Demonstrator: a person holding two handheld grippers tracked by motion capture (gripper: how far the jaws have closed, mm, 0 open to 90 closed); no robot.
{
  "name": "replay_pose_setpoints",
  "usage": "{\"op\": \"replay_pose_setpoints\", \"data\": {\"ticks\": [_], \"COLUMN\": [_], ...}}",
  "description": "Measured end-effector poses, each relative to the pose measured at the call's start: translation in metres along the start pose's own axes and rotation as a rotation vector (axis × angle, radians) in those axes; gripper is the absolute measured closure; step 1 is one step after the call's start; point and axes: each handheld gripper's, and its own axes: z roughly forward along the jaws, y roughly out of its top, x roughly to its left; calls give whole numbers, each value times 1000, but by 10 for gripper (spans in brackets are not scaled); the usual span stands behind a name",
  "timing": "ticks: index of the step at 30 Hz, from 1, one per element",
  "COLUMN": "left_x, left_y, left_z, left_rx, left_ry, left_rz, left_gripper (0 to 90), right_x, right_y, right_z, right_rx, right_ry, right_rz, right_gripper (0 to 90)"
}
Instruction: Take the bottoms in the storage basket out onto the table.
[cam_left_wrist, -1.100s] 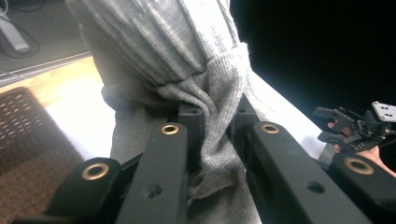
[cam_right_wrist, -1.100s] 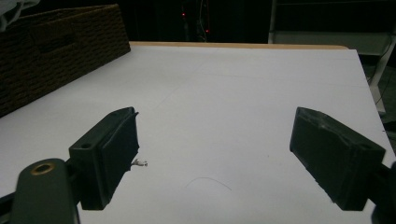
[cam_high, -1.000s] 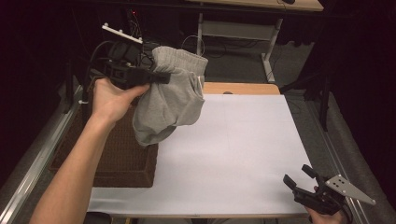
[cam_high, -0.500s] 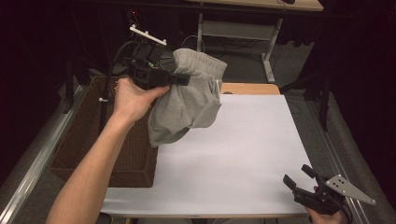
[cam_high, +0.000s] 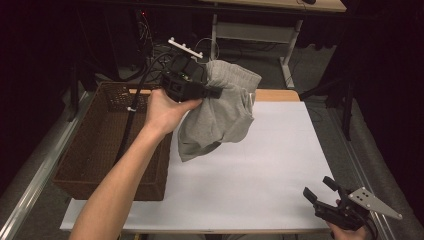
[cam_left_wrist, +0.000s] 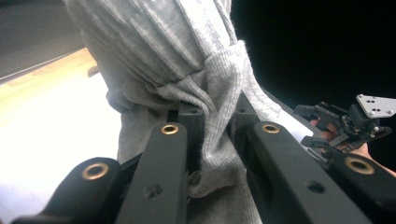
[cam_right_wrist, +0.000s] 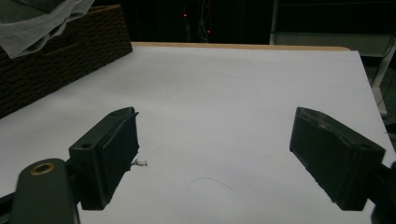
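1. Grey cloth (cam_high: 220, 117) hangs in the air from the left gripper (cam_high: 212, 91), above the far left part of the white table (cam_high: 260, 170), just beside the brown basket (cam_high: 100, 145).
2. Left gripper is clamped on the cloth: in the left gripper view the two black jaws are pressed together on a bunched fold of the cloth (cam_left_wrist: 205, 93), and the rest of the fabric spreads above and below them.
3. Lowest corner of the cloth hangs close over the table near the right wall of the basket; whether it touches the table I cannot tell.
4. Person's left hand (cam_high: 167, 107) holds the left gripper from behind, and the forearm crosses over the right side of the basket.
5. Right gripper (cam_high: 320, 192) is at the near right corner of the table, well apart from the cloth, held by the right hand at the table's edge.
6. Its jaws stand wide apart with nothing between them; in the right gripper view (cam_right_wrist: 215, 154) the bare white table is seen between the two pads.
7. Basket stands at the left edge of the table, and its inside looks dark in the high view.
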Motion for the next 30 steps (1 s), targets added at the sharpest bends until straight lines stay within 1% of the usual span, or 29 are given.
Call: {"op": "replay_pose_setpoints", "data": {"ticks": [3, 13, 27, 30], "left_x": [-2, -6, 1, 3], "left_y": [1, 0, -9, -12], "left_z": [8, 29, 57, 63], "left_rx": [7, 28, 32, 31], "left_ry": [-7, 11, 12, 11], "left_rz": [5, 31, 32, 23], "left_gripper": [791, 789, 786, 785], "right_x": [0, 0, 0, 0], "right_y": [0, 0, 0, 0], "right_z": [0, 0, 0, 0], "right_rx": [1, 3, 4, 4], "right_ry": [-2, -2, -5, -6], "right_rz": [2, 4, 6, 5], "right_gripper": [161, 160, 160, 161]}}
